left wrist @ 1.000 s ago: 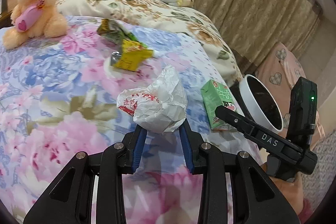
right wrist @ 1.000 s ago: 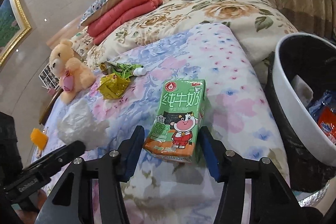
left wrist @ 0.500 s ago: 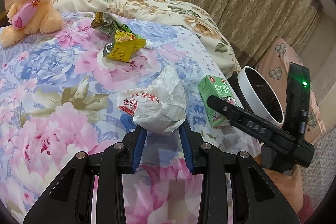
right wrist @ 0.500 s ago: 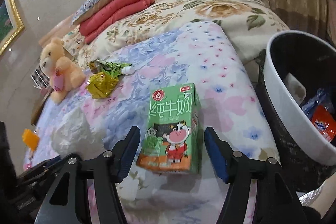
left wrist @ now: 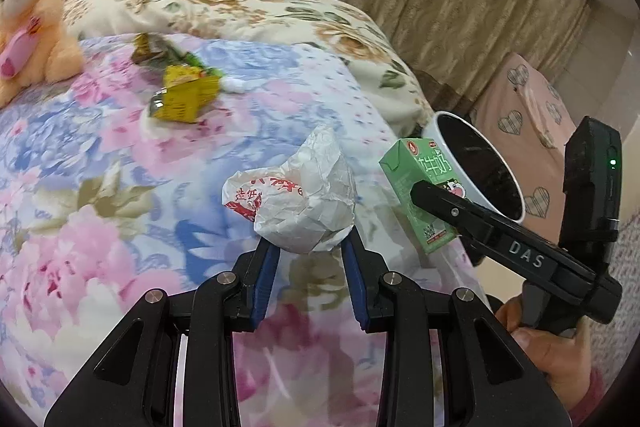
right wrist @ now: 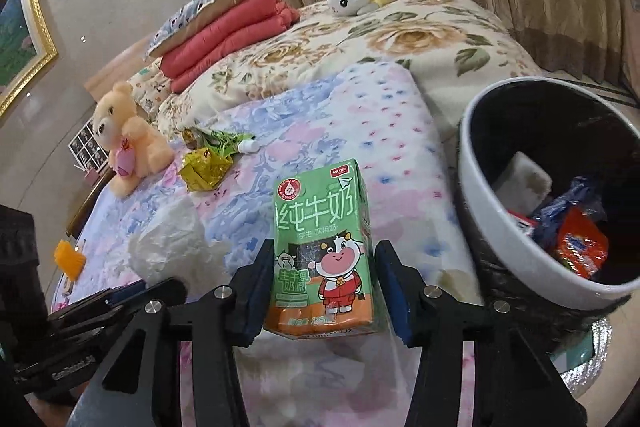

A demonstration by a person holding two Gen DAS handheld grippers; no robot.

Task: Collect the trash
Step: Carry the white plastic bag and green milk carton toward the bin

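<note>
Milk carton, green with a cartoon cow, sits clamped between the blue pads of the right gripper at lower centre of the right view, raised off the floral bed. Right of it stands the white trash bin, wrappers inside. At centre of the left view, the left gripper pinches a crumpled white paper wrapper.

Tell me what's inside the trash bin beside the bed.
The trash bin, lined with a black bag, holds a white block, a dark blue wrapper and an orange-red packet. Anything beneath them, and the bottom, is hidden by the near rim.
</note>
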